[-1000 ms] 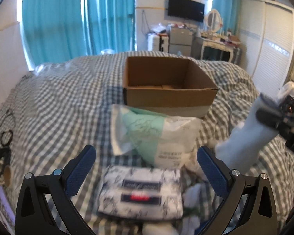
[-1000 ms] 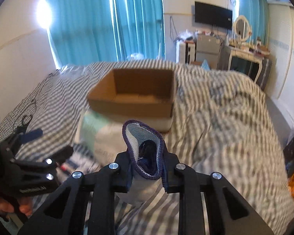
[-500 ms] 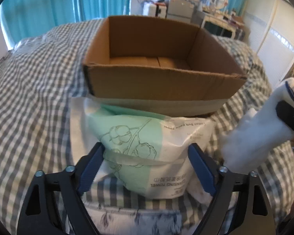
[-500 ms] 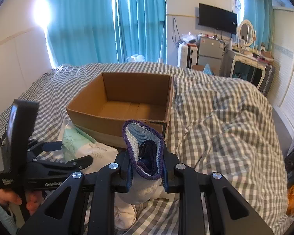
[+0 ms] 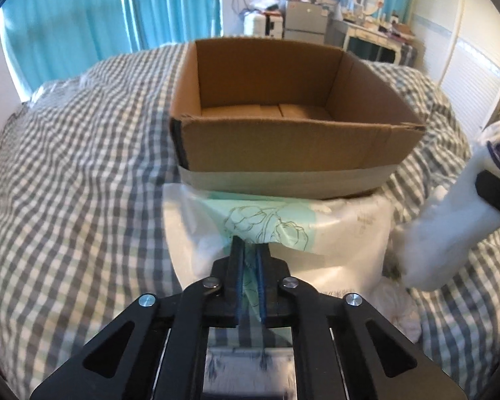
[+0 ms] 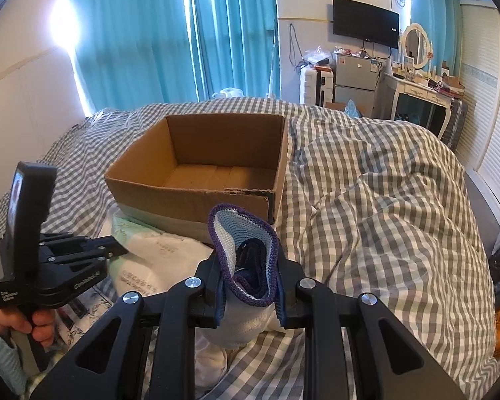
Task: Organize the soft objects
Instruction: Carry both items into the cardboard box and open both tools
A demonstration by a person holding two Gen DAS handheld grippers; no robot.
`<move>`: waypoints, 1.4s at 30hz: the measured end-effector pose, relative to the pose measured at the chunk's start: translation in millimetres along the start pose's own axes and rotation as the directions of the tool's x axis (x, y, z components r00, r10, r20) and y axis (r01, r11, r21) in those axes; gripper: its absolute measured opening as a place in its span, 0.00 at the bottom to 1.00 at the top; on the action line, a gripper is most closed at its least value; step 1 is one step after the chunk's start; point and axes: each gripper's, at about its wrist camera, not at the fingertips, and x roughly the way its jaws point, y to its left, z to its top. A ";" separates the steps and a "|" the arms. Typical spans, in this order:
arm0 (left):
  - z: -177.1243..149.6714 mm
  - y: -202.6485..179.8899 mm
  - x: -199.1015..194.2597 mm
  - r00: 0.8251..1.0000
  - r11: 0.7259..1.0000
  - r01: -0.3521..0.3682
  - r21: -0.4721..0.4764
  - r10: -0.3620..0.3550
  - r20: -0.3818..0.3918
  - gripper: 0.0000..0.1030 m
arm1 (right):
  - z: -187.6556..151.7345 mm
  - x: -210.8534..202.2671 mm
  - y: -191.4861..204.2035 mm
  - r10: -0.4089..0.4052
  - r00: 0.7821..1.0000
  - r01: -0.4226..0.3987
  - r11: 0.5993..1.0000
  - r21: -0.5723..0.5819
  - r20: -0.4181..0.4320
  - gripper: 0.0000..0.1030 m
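Note:
An open, empty cardboard box [image 5: 293, 140] sits on the checked bed; it also shows in the right wrist view [image 6: 196, 180]. A green-and-white plastic towel pack [image 5: 283, 233] lies against its front wall. My left gripper [image 5: 249, 253] is shut on the pack's wrapper; it shows in the right wrist view [image 6: 116, 250] at the pack [image 6: 156, 253]. My right gripper [image 6: 248, 280] is shut on a white sock with a purple-edged cuff [image 6: 243, 253], held up right of the pack. The sock also hangs at the right of the left wrist view [image 5: 443, 236].
A flat floral-print pack [image 5: 250, 366] lies under my left gripper. More white soft items [image 6: 210, 360] lie below the sock. The grey checked duvet [image 6: 383, 220] spreads right of the box. Teal curtains, a dresser and a fridge stand beyond the bed.
My left gripper moved forward to the towel pack and closed on its wrapper. My right gripper kept hold of the sock and moved nearer the box.

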 end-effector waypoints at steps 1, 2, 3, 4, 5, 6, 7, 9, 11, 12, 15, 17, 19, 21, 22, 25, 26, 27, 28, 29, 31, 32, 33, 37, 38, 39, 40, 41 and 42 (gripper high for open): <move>-0.3 0.7 -6.2 1.000 1.000 0.002 0.006 -0.002 0.011 0.05 | -0.1 -2.1 0.3 -0.002 1.000 0.002 1.000 0.000 0.003 0.21; -1.7 0.4 -17.3 1.000 1.000 0.001 0.014 -0.001 0.028 0.05 | 0.6 -5.8 0.9 -0.005 1.000 0.005 1.000 -0.001 0.008 0.21; -0.5 -2.5 -22.6 0.999 1.000 -0.002 0.018 0.001 0.038 0.05 | 1.4 -10.8 1.9 -0.009 1.000 0.009 1.000 -0.004 0.017 0.21; -0.5 -3.0 -34.2 0.998 1.000 -0.001 0.026 -0.001 0.056 0.04 | 2.1 -15.6 2.7 -0.012 1.000 0.013 1.000 -0.005 0.026 0.21; 1.0 -4.9 -39.2 0.998 1.000 -0.001 0.030 -0.001 0.068 0.04 | 4.1 -23.3 4.1 -0.015 0.999 0.015 1.000 -0.005 0.040 0.21; 2.2 -5.3 -49.8 0.996 0.999 -0.001 0.035 -0.002 0.088 0.04 | 5.2 -27.4 4.8 -0.015 0.999 0.015 1.000 -0.005 0.047 0.21; 3.6 -5.8 -57.9 0.995 0.999 -0.001 0.040 -0.003 0.101 0.03 | 7.3 -33.4 5.5 -0.014 0.998 0.014 1.000 -0.003 0.057 0.21; 9.8 -6.4 -76.5 0.990 0.999 -0.004 0.051 -0.003 0.140 0.03 | 12.3 -46.9 8.6 -0.012 0.997 0.012 1.000 -0.007 0.081 0.21; 16.4 -6.1 -91.0 0.984 0.998 -0.008 0.059 -0.003 0.177 0.03 | 18.6 -59.6 13.8 -0.014 0.994 0.016 1.000 -0.017 0.106 0.21; 21.9 -6.5 -98.2 0.980 0.998 -0.009 0.065 -0.004 0.197 0.03 | 21.6 -64.1 15.3 -0.014 0.993 0.017 1.000 -0.021 0.116 0.21; 38.5 -6.8 -112.7 0.970 0.997 -0.019 0.076 0.000 0.242 0.03 | 33.9 -79.1 21.2 -0.008 0.988 0.012 0.999 -0.031 0.152 0.21; 51.1 -6.5 -117.5 0.964 0.996 -0.029 0.080 0.007 0.267 0.03 | 44.8 -86.1 23.1 -0.006 0.985 0.013 0.999 -0.038 0.173 0.21; 65.8 -6.1 -118.9 0.957 0.995 -0.042 0.088 0.015 0.289 0.03 | 54.9 -88.0 23.8 -0.007 0.982 0.015 0.999 -0.044 0.187 0.21; 82.1 -7.0 -114.2 0.952 0.993 -0.057 0.101 0.024 0.304 0.03 | 70.0 -87.1 23.4 -0.004 0.979 0.014 0.999 -0.049 0.203 0.21; 88.9 -6.0 -111.4 0.952 0.993 -0.061 0.104 0.027 0.305 0.03 | 78.8 -85.2 22.7 -0.005 0.977 0.017 0.999 -0.051 0.212 0.21; 111.6 -4.3 -94.9 0.951 0.991 -0.073 0.115 0.035 0.306 0.03 | 101.3 -77.1 22.6 -0.010 0.973 0.027 0.997 -0.074 0.231 0.21; 118.2 -4.2 -87.5 0.952 0.989 -0.080 0.122 0.040 0.303 0.03 | 111.9 -71.3 22.9 -0.014 0.971 0.035 0.996 -0.082 0.237 0.21; 124.3 -4.2 -78.4 0.954 0.988 -0.085 0.130 0.043 0.296 0.03 | 118.3 -66.5 22.6 -0.015 0.971 0.037 0.996 -0.085 0.238 0.21; 128.5 -4.4 -70.6 0.957 0.987 -0.086 0.137 0.043 0.288 0.03 | 124.4 -60.4 21.8 -0.015 0.971 0.036 0.996 -0.085 0.237 0.21; 132.2 -4.4 -61.4 0.959 0.986 -0.087 0.145 0.044 0.279 0.03 | 132.2 -51.0 20.9 -0.013 0.972 0.035 0.995 -0.089 0.234 0.21; 137.9 -4.5 -41.9 0.966 0.983 -0.089 0.161 0.046 0.256 0.03 | 140.5 -37.0 19.3 -0.012 0.974 0.033 0.995 -0.092 0.226 0.21; 140.0 -4.9 -30.8 0.969 0.982 -0.091 0.167 0.049 0.240 0.03 | 146.1 -24.6 18.1 -0.004 0.977 0.023 0.996 -0.089 0.213 0.21; 141.8 -3.9 -17.3 0.974 0.981 -0.091 0.171 0.051 0.220 0.03 | 149.1 -15.7 17.5 0.003 0.979 0.015 0.996 -0.087 0.202 0.21; 144.3 1.7 22.9 0.984 0.977 -0.100 0.188 0.070 0.161 0.03 | 152.7 25.1 17.1 0.020 0.990 -0.006 0.995 -0.098 0.141 0.21; 143.4 2.6 32.5 0.987 0.977 -0.095 0.192 0.067 0.148 0.03 | 153.5 37.7 18.5 0.029 0.992 -0.017 0.994 -0.104 0.119 0.21; 143.7 2.8 38.5 0.988 0.976 -0.092 0.197 0.065 0.141 0.03 | 151.1 45.3 17.9 0.034 0.994 -0.022 0.994 -0.109 0.107 0.21; 143.6 2.0 43.6 0.989 0.975 -0.089 0.202 0.062 0.136 0.03 | 150.6 55.1 17.9 0.038 0.995 -0.028 0.993 -0.112 0.091 0.21; 143.8 1.3 48.3 0.990 0.974 -0.086 0.207 0.059 0.131 0.03 | 149.6 63.6 16.1 0.044 0.996 -0.035 0.993 -0.110 0.078 0.21; 144.3 0.9 53.7 0.991 0.974 -0.079 0.211 0.054 0.123 0.03 | 149.0 71.3 14.3 0.052 0.997 -0.045 0.993 -0.105 0.065 0.21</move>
